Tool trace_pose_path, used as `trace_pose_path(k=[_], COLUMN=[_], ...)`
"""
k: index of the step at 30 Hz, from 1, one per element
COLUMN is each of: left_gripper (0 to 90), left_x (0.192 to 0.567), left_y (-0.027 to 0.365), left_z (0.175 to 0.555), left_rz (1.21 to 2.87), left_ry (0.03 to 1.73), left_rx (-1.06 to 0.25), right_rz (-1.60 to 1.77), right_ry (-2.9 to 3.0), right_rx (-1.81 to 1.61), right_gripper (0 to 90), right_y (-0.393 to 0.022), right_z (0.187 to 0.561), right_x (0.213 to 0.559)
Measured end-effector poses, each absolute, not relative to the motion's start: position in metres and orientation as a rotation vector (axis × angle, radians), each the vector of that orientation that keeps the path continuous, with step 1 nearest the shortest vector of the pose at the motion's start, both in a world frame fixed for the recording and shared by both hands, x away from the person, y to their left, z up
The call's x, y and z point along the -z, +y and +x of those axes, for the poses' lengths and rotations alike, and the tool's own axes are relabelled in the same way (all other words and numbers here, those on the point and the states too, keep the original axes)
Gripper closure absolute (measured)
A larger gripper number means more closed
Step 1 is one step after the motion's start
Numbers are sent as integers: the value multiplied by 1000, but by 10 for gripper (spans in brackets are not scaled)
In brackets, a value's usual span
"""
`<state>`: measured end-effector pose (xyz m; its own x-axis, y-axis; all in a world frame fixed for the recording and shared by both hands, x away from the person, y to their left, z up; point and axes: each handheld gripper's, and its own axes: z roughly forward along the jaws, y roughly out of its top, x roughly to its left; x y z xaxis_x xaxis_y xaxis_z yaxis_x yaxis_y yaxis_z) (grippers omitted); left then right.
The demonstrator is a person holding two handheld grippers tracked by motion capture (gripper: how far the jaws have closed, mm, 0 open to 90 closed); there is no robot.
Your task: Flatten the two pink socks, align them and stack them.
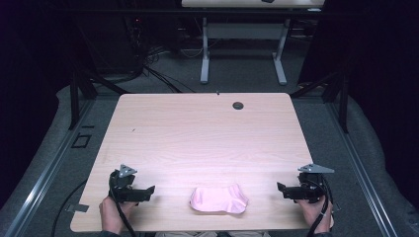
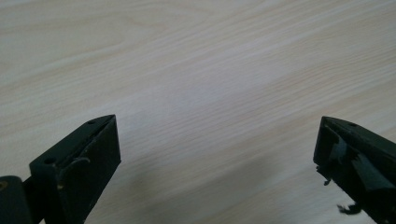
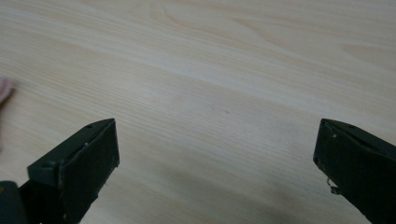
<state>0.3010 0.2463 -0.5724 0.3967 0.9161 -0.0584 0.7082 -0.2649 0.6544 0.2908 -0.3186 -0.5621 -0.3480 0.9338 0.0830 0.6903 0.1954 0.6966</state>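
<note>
the pink cloth lies bunched on the table at about 6 o'clock, near the front edge, midway between the two grippers and touching neither. the left gripper rests at roughly 7 o'clock with its jaws spread wide over bare wood, nothing between them; the right gripper sits at about 5 o'clock, jaws likewise wide apart and empty. both point inward toward the cloth.

the step in hand looks like the first reach for the cloth. to do it well, bring each gripper in low along the table toward its own end of the cloth, and keep the jaws spread until an edge lies between them. a faint pink patch at the left border of the right gripper view may be the cloth's end, though it is too blurred to be sure. pinching a single layer at an outer edge should let the cloth be opened out rather than dragged as a lump.
</note>
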Motion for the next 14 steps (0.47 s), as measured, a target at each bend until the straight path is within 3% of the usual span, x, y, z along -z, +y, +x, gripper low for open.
trace_pose_path(k=[14], left_gripper=[0], left_x=[588], left_y=[262], left_z=[308], left_rz=[2042], left_ry=[1375], left_rx=[-511], right_rz=[1570], right_ry=[2085], right_rx=[-861], right_gripper=[0], right_y=[-327], right_z=[301], right_x=[584])
